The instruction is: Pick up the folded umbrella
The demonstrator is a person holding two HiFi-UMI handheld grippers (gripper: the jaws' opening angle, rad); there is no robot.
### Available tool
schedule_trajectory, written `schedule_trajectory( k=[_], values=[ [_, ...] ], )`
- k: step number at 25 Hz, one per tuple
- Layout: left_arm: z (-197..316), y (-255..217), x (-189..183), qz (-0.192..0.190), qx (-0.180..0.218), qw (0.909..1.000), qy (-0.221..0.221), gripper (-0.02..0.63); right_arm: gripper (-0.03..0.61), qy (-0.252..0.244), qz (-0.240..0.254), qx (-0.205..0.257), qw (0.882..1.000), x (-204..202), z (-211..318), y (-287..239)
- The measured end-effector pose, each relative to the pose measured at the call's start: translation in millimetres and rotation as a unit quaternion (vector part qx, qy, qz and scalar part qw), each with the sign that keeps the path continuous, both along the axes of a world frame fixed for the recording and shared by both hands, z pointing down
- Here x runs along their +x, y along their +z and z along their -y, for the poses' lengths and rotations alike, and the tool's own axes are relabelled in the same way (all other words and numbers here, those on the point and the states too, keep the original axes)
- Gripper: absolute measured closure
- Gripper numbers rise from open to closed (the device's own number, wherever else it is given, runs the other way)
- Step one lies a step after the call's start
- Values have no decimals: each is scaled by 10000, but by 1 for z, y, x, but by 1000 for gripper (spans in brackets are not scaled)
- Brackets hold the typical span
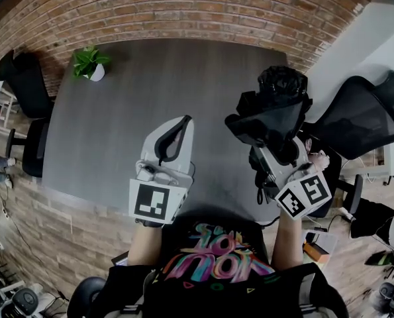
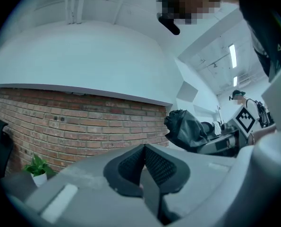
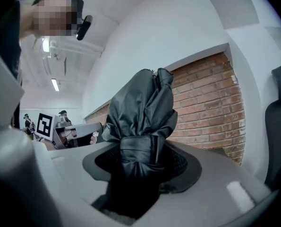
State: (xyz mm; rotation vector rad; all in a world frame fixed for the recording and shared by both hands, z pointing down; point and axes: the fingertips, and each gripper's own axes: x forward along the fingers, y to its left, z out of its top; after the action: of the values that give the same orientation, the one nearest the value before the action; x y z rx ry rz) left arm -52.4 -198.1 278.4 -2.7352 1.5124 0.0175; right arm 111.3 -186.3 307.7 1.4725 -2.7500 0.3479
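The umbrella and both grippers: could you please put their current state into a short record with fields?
umbrella: black, folded, strap wrapped round it, held up near the table's right edge
right gripper: shut on umbrella
left gripper: jaws together, nothing between them
table: grey, with a plant at its far left corner
surroundings: brick wall, black chair at right

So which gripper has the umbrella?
The right gripper, shut on the black folded umbrella; the left gripper is shut with nothing between its jaws.
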Motion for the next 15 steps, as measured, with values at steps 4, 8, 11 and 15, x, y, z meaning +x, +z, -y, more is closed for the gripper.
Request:
schedule_trajectory(
  k=[4, 8, 11, 15],
  values=[
    [-1, 2, 3, 10, -6, 10000, 27, 612, 342, -56, -45, 351, 9994, 4, -15, -10],
    [0, 4, 3, 13, -62, 10000, -7, 612, 342, -128, 6, 634, 9979, 5, -26, -17],
    [0, 5, -1, 26, -97, 9999, -33, 612, 342, -96, 44, 694, 9975, 3, -29, -19],
    [0, 5, -5, 30, -118, 9999, -63, 612, 342, -45, 76, 692, 9976, 4, -29, -19]
  ],
)
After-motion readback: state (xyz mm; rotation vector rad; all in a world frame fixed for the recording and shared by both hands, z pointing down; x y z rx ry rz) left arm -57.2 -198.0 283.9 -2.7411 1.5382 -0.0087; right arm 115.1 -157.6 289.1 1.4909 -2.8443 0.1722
